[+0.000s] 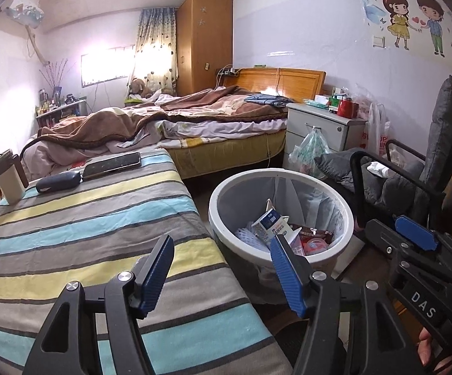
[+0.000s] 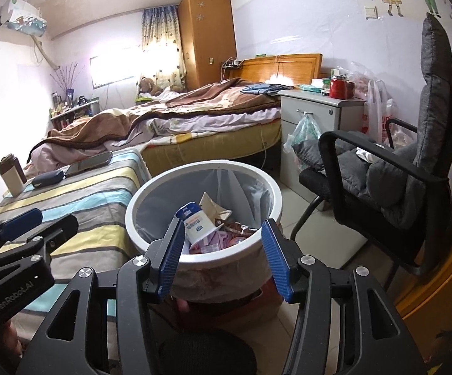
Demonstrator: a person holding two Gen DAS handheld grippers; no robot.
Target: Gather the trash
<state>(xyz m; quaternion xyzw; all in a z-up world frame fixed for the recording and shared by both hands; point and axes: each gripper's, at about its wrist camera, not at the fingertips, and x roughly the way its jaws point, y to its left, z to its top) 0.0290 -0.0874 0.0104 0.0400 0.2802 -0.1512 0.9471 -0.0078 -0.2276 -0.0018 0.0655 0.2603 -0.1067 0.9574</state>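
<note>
A white round bin (image 1: 219,209) (image 2: 131,215) with a clear liner stands on the floor between the striped table and the chair. Inside lie a blue-and-white milk carton (image 1: 271,223) (image 2: 194,222), red wrappers (image 1: 315,234) and other scraps. My left gripper (image 1: 222,268) hangs open over the table's corner, its right finger crossing the bin's near rim, with nothing between the pads. My right gripper (image 2: 224,256) is open just above the bin's near rim; the carton shows between its fingers but rests in the bin. Each gripper appears in the other's view, the right (image 1: 416,237) and the left (image 2: 22,222).
The striped cloth table (image 1: 85,218) carries a phone (image 1: 113,164), a dark case (image 1: 58,181) and a cup (image 1: 10,184). A black chair with grey cushions (image 2: 391,184) stands right of the bin. Behind are a bed (image 1: 194,115) and a white nightstand (image 1: 316,128) with a hanging bag.
</note>
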